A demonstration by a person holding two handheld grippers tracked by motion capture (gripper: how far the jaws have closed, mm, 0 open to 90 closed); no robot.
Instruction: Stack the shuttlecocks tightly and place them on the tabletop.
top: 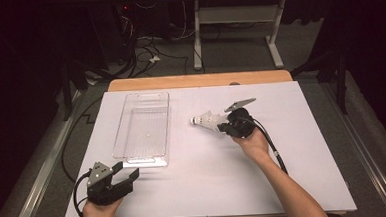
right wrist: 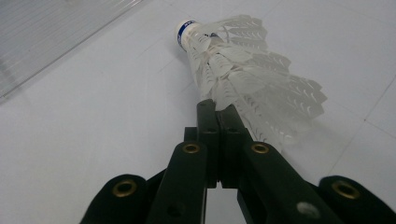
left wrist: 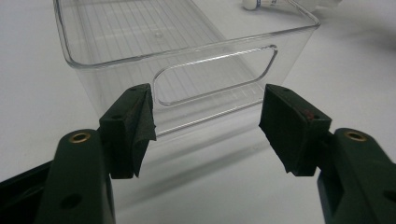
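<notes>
A white feather shuttlecock (top: 205,120) with a blue band on its cork (right wrist: 186,32) points left, toward the bin, right of the table's middle. My right gripper (top: 221,127) is shut on the rim of its feather skirt (right wrist: 252,79); the jaws are pressed together (right wrist: 218,109). I cannot tell whether the cork rests on the table or hangs just above it. My left gripper (top: 129,170) stands open at the near left, its jaws (left wrist: 208,126) facing the handle end of a clear plastic bin (left wrist: 210,74) with nothing between them.
The clear bin (top: 143,162) lies lengthwise on the white table cover (top: 209,177), left of centre, and holds nothing. The shuttlecock's cork (left wrist: 250,4) shows beyond its far corner. Cables trail from both grippers. Beyond the table are a floor with cables and a desk frame (top: 236,16).
</notes>
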